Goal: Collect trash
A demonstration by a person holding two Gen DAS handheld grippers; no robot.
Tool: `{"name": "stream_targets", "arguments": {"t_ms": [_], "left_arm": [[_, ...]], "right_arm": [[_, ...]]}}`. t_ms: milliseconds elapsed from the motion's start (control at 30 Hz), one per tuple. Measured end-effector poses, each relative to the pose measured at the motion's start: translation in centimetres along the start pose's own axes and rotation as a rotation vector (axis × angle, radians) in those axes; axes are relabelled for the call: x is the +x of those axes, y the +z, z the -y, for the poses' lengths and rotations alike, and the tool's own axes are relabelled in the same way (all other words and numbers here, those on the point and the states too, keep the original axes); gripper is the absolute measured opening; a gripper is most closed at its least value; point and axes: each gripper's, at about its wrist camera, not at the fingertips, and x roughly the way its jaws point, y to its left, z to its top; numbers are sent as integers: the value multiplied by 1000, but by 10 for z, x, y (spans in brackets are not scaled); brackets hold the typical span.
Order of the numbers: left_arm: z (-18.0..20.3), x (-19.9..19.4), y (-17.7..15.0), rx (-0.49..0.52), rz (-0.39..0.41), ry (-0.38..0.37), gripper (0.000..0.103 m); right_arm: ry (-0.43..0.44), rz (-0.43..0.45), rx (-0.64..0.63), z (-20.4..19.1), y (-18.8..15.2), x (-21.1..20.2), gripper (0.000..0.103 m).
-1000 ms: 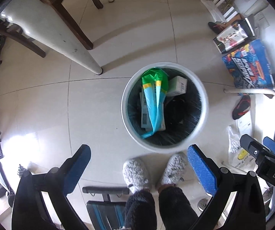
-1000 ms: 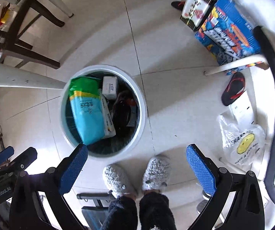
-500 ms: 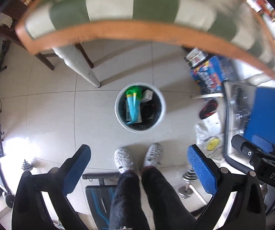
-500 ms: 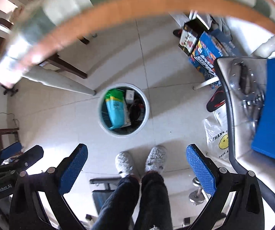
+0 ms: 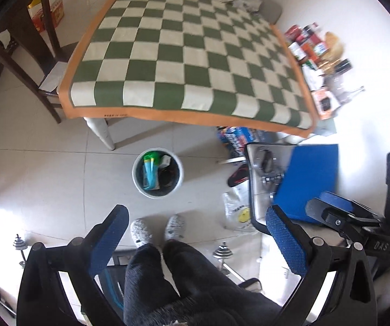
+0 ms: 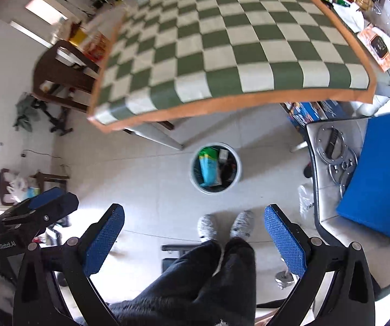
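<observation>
Left hand-held gripper (image 5: 195, 240), seen through its own camera, has its two blue-padded fingers spread wide with nothing between them. A second ago it hung close over the trash bin (image 5: 157, 173), which filled the middle of the picture; now it has lifted well above it, so the bin is small on the floor, near the front-left leg of the surface (image 5: 186, 51), whose whole green-and-white checked cloth has come into sight. My judgement is that a drop into the bin is over and the search for more trash starts. The bin already holds a teal and green packet (image 5: 149, 169) and a small white box (image 5: 166, 160); the dark things beside them are too small to name. Jars and boxes (image 5: 314, 51) along the surface's right edge are blurred. A plastic bag (image 5: 237, 212) on the floor is partly cut off by the chair (image 5: 257, 163).

Right hand-held gripper (image 6: 194, 240), in its own view, is likewise spread and empty, and has risen the same way. The bin (image 6: 215, 169) sits on the floor below the surface's near edge (image 6: 222, 103), in front of the person's slippers (image 6: 225, 226). The checked cloth looks bare; whether the things at its far right corner (image 6: 358, 8) are trash I cannot tell. The surface hides the floor beneath it.
</observation>
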Motion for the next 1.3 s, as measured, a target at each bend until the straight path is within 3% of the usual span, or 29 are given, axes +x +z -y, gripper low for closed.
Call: {"name": "stream_targets", "arguments": {"t_ms": [233,467,1300], "left_arm": [[6,-43,-10,-27,16,-67,103],[10,-72,-20,-24,41,-84,103],[11,-80,-27,-31,50,-86,103]], "right_arm": [[97,-11,-25,-22,-8,-53,103],[123,-18,-62,-38,-21,-83,103],[111,-31,-89,-44,-25,-104,103]]}}
